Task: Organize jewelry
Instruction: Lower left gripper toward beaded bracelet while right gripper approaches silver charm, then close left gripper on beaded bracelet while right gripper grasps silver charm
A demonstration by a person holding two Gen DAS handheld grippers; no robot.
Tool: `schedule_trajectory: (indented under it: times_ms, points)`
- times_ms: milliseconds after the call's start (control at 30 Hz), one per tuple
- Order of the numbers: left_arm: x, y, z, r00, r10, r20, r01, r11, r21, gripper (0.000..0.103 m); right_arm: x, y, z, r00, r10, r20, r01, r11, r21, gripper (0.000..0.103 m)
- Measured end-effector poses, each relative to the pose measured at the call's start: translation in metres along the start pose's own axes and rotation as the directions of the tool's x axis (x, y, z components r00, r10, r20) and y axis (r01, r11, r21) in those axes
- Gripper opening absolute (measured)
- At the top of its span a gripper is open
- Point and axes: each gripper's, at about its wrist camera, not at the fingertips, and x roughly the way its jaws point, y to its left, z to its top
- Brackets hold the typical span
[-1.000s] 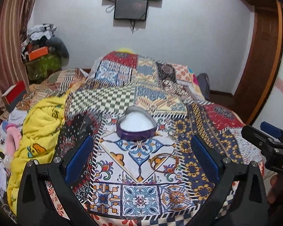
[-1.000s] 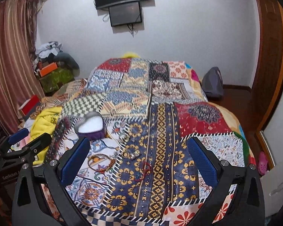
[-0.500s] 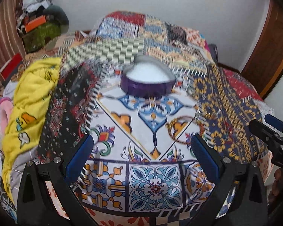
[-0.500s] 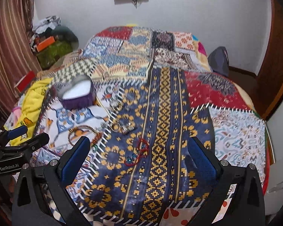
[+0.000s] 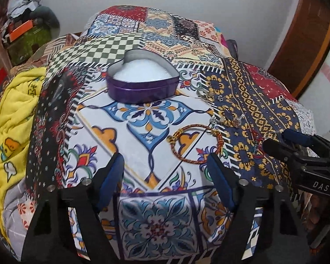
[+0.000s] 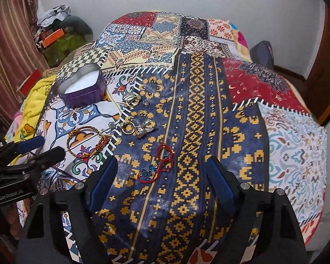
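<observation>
Left wrist view shows the heart-shaped tin (image 5: 142,81) head-on, purple wall, lid off, white padding inside, lobes toward the bed's far end and tip toward the right side; the right gripper (image 5: 281,142) pokes in from the right edge, side-on. Right wrist view shows what the left barely catches: the red cord bracelet (image 6: 162,164) with blue beads, lying in loose loops on the navy-and-gold strip of the bedspread (image 6: 209,132), long axis running from the near edge toward the far end, just ahead of that gripper's fingertips (image 6: 105,173). It also shows the ring cluster (image 6: 138,114) clearly, gold and silver pieces scattered along the strip's left border, between tin and red bracelet; in the left view they are small and blurred. Left gripper (image 6: 38,147) enters that view from the left edge.

The braided bangle (image 5: 195,144), red-gold with a gold clasp, lies flat on the white floral panel, near the bed's near edge, just ahead of the left gripper's right finger; its ring is roughly round, clasp at the upper left in the left view.

Tin sits toward the left side of the bed, farther in than all the jewelry, apart from it

Both grippers: jaws spread wide, nothing between them, hovering over the near edge of the bed. Yellow blanket (image 5: 13,118) bunched along the left edge
</observation>
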Motion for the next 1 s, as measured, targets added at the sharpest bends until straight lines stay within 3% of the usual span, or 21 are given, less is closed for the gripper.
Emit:
schedule_trajectory:
  times_ms: [200,433,800,867,1000]
  points:
    - [0.009,0.000,0.008,1.000,0.009,-0.001,-0.009,1.000,0.025,0.060,0.008,0.000,0.001,0.999,0.027,-0.030,-0.027,1.000,-0.003,0.063]
    - [0.019,-0.003,0.016,1.000,0.006,-0.012,-0.006,0.998,0.060,0.032,0.014,-0.002,0.002,0.998,0.040,-0.048,-0.040,0.999,0.004,0.050]
    - [0.034,-0.007,0.020,1.000,-0.025,-0.014,0.026,0.997,0.067,0.030,0.027,-0.002,0.023,0.995,0.096,-0.040,-0.096,0.995,0.006,0.049]
    - [0.036,-0.007,0.021,1.000,-0.022,-0.012,0.023,0.997,0.068,0.022,0.033,0.002,0.025,0.994,0.097,-0.046,-0.098,0.995,-0.007,0.049]
    - [0.037,-0.004,0.022,1.000,-0.024,-0.010,0.025,0.998,0.058,0.013,0.043,0.009,0.028,0.992,0.105,-0.069,-0.107,0.994,-0.026,0.038]
